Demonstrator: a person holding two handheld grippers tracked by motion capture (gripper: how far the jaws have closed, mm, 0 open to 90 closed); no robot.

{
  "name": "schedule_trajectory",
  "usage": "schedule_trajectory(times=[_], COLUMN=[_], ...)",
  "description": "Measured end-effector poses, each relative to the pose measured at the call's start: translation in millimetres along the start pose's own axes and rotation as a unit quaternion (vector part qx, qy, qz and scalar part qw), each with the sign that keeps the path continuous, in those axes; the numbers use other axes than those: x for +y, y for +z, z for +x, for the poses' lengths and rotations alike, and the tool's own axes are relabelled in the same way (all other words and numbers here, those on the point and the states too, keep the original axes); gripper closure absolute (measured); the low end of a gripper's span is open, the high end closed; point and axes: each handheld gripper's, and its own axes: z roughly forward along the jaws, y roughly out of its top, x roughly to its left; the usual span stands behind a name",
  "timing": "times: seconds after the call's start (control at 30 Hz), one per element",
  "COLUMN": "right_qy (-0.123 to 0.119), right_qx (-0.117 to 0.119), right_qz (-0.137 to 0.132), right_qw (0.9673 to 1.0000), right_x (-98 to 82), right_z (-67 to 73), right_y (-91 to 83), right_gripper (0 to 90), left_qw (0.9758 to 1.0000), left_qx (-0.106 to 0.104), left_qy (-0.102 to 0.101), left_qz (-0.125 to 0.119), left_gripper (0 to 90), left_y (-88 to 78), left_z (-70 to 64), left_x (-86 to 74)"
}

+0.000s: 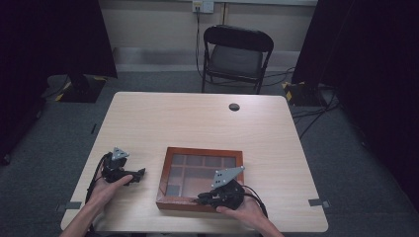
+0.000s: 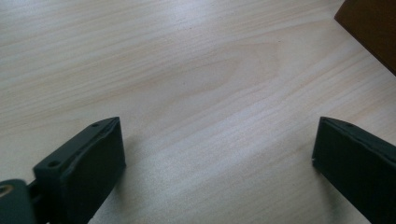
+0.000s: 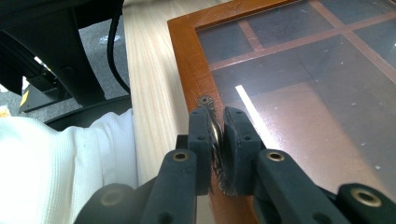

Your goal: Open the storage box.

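A brown wooden box [image 1: 200, 151] with a glass lid over several compartments lies on the table near its front edge. My right gripper [image 1: 203, 199] is at the box's front rim. In the right gripper view, this gripper [image 3: 217, 117] is shut on a small toothed metal latch [image 3: 205, 101] set on the box's wooden frame [image 3: 187, 51]. My left gripper [image 1: 140, 173] rests on the table to the left of the box. It [image 2: 217, 135] stands open, with bare tabletop between its jaws. A corner of the box [image 2: 373, 28] shows at the upper right of the left gripper view.
The light wooden table [image 1: 197, 118] has a round cable hole [image 1: 234, 106] at its far side. A black folding chair [image 1: 237, 54] stands beyond it. A white sleeve [image 3: 60, 163] and a black cable [image 3: 114, 46] lie close to the box's front rim.
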Motion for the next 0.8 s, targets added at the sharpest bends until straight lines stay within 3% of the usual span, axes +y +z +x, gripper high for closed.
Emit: schedule_trajectory(times=[0.1,0.13,0.27,0.43,0.6,0.67,0.8], right_qy=[-0.001,-0.002,-0.002,0.000,0.004,0.004,0.003], right_qx=[-0.001,0.000,0.003,0.009,0.014,0.014,0.013], right_qz=[0.004,0.007,0.003,-0.009,-0.010,-0.009,-0.009], right_qw=[1.0000,1.0000,1.0000,0.9999,0.9999,0.9999,0.9999], right_x=[0.2,0.9,3.7,9.5,13.9,15.1,18.9], right_z=[0.6,0.4,0.5,-0.8,-2.7,-3.1,-3.1], right_y=[-1.3,-2.0,-4.6,-10.4,-15.1,-15.9,-18.1], right_gripper=[82.0,82.1,82.3,82.4,82.4,82.4,82.4], left_qw=[1.0000,1.0000,0.9997,0.9983,0.9944,0.9915,0.9876], left_qx=[-0.002,-0.002,-0.021,-0.039,-0.072,-0.092,-0.112], left_qy=[0.002,0.006,0.011,0.027,0.045,0.055,0.069], left_qz=[-0.004,-0.004,-0.003,-0.033,-0.062,-0.074,-0.085], left_gripper=[10.0,16.4,16.4,16.3,16.0,16.0,16.0], left_y=[-1.8,-3.3,-5.7,-11.3,-17.3,-20.1,-22.9], left_z=[-0.1,0.0,-2.7,-8.7,-16.7,-22.1,-29.0], left_x=[0.3,0.7,1.9,5.8,9.0,10.4,11.9])
